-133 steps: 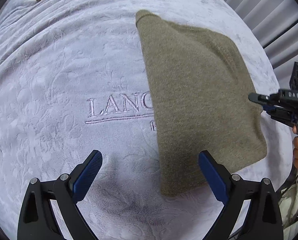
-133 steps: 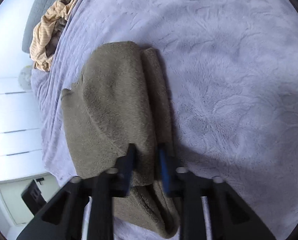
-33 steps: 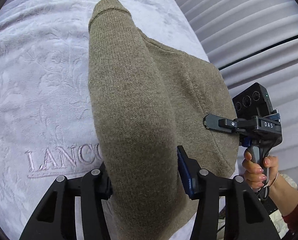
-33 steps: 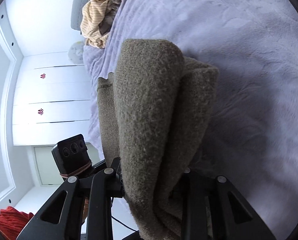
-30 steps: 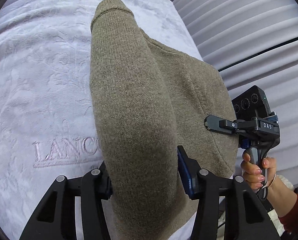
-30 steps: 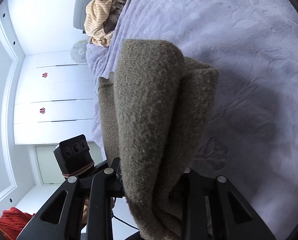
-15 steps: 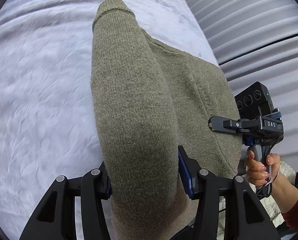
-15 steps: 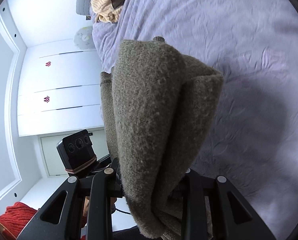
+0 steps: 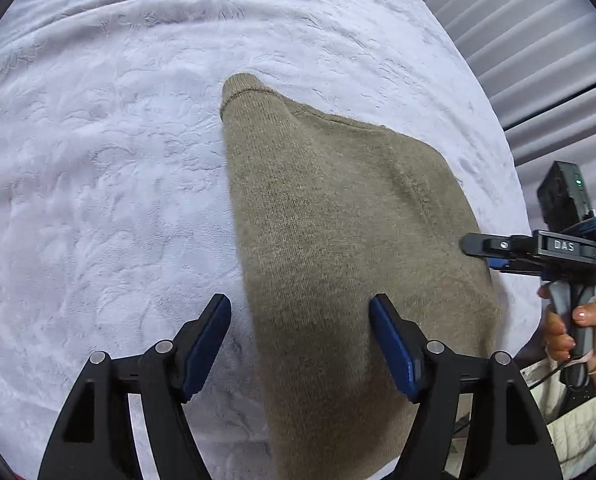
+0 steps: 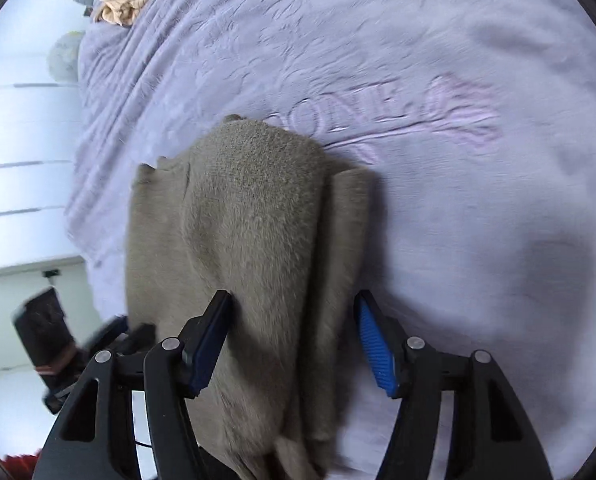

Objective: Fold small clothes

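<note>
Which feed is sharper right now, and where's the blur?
Left wrist view is crisp: knit texture on the sweater is clear. Right wrist view is motion-smeared, especially the blanket lettering and the other hand-held gripper at lower left.

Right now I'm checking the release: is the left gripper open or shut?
Open. The left gripper has its blue-padded fingers spread either side of the folded olive sweater, not pinching it.

Both wrist cameras look closely down, from opposite ends, on one shared sweater (image 9: 338,240) and blanket (image 9: 98,200).
</note>
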### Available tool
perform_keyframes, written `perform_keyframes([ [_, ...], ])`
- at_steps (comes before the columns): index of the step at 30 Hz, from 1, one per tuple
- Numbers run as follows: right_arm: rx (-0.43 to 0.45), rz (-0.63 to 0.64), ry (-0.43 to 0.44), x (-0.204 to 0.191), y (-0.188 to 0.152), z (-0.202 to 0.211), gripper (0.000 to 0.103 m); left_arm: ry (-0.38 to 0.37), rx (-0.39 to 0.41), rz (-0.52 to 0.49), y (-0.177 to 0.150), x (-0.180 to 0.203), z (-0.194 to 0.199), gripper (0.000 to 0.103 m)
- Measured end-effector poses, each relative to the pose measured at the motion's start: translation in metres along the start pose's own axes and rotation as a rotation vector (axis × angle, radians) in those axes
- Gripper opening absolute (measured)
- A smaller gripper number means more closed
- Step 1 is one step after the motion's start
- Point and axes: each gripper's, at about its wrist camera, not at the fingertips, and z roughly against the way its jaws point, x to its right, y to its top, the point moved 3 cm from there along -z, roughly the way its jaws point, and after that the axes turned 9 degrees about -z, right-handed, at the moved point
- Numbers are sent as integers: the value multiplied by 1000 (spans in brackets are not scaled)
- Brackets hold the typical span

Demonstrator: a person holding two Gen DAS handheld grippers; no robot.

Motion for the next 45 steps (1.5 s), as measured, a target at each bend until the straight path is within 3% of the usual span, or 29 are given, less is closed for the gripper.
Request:
perform_keyframes([
  [1, 8, 1, -13, 4, -4, 7, 67, 21, -2, -2, 0, 1, 2, 74],
  [3, 33, -7, -29, 7, -14, 21, 67, 86, 6, 2, -1, 2, 9, 92],
  [7, 96, -4, -28, 9, -48, 49, 64, 133, 16, 5, 0, 6, 13, 92],
  [10, 126, 92, -61, -14, -67, 57, 24, 185, 7, -18, 1, 17, 15, 94],
  [11, 132, 125, -73, -19, -72, 59, 23, 202, -4, -29, 1, 21, 14, 103],
  [16, 117, 247, -148, -43, -88, 38, 23, 263, -21, -64, -3, 33, 12, 103],
  [23, 50, 180, -278, 1, -109, 0, 20, 252, -43, 10, -15, 22, 10, 103],
  [33, 39, 135, -277, 20, -127, 4, 21, 242, -67, 1, -22, 24, 14, 103],
  [39, 62, 86, -276, 22, -130, 30, 31, 215, -84, 7, -25, 23, 19, 103],
  [43, 87, 88, -284, 9, -132, 35, 50, 219, -77, -8, -25, 26, 25, 103],
  [45, 94, 97, -292, 4, -131, 37, 52, 222, -77, -12, -24, 27, 27, 103],
])
